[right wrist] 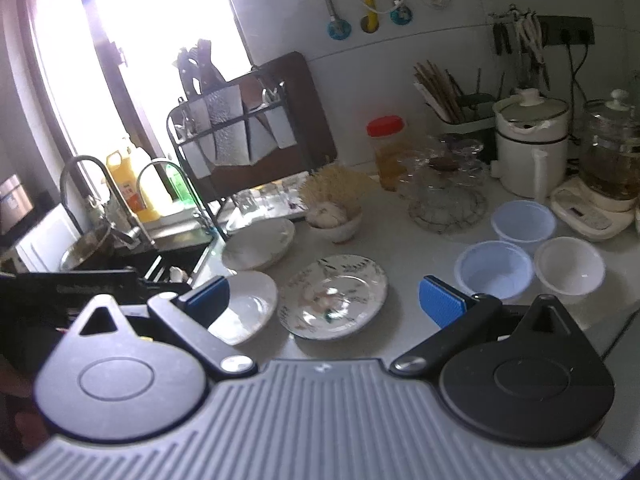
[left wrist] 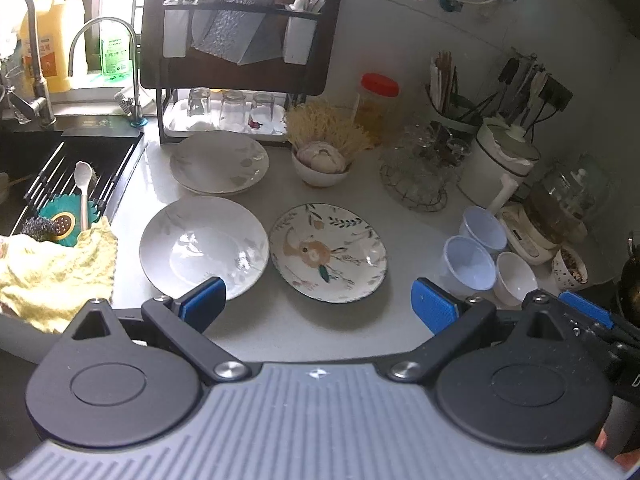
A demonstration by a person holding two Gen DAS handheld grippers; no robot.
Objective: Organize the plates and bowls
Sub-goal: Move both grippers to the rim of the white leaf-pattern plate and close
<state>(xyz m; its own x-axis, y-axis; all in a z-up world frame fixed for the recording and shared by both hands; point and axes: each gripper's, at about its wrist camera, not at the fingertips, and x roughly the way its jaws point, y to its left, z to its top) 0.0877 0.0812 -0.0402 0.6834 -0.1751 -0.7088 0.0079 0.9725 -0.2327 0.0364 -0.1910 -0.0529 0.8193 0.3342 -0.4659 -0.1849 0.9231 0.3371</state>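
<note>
**A home kitchen**

A sink (left wrist: 60, 168) with two curved taps (left wrist: 100, 40) sits at the far left beside a window. A dish rack (left wrist: 236, 60) holds upturned glasses (left wrist: 232, 110). Plates (left wrist: 218, 162), a utensil holder (left wrist: 448, 92) and an electric pot (left wrist: 500, 160) crowd the desk (left wrist: 400, 208).

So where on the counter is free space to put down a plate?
Bare counter lies in front of the floral plate, between it and the blue plastic bowls. A smaller patch sits between the floral plate and the garlic bowl. The right back corner with the appliances is crowded.
</note>
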